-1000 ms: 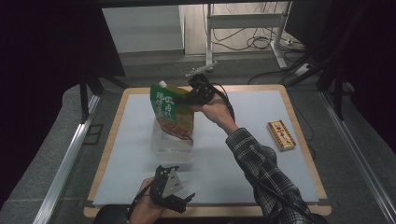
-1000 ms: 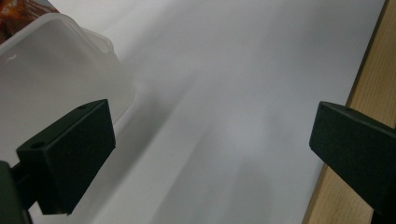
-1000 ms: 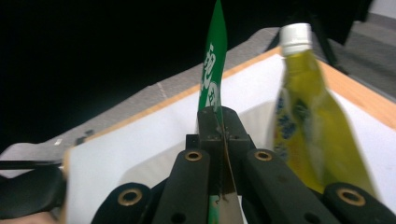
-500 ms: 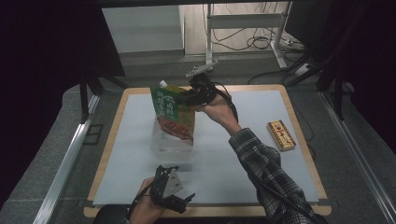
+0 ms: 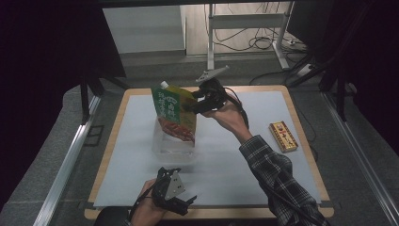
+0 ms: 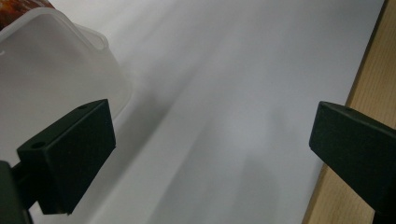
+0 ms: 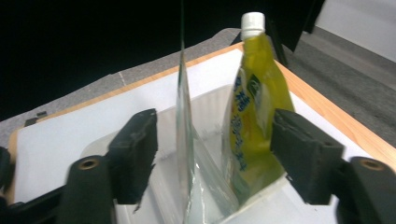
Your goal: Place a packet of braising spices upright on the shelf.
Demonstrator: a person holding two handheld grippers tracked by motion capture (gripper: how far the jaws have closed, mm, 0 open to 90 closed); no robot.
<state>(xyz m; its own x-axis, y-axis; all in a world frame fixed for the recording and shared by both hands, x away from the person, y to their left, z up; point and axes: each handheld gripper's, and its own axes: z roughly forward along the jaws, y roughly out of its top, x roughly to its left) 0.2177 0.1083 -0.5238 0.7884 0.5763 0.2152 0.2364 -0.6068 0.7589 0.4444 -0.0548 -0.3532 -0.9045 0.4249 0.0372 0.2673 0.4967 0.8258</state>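
Clear plastic container (image 6: 56,70) sits just beyond my left gripper's (image 6: 210,154) left jaw, jaws spread wide over white mat (image 6: 224,93), nothing between them. Green-yellow spout pouch (image 5: 175,113) stands upright in that container (image 5: 172,143), straight ahead of my right gripper (image 5: 195,106). Right jaws have just been opening, now parted, pouch edge (image 7: 184,140) between them, pads off it. Snack box (image 5: 283,136) lies well right of it.

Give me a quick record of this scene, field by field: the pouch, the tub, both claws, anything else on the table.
pouch: green and yellow spouted pouch, upright in tub
tub: clear plastic tub on white mat
right claw: jaws just opening, astride pouch edge, pads off it
left claw: open, nothing between its jaws, near table's front edge
other: red and yellow flat box, at right
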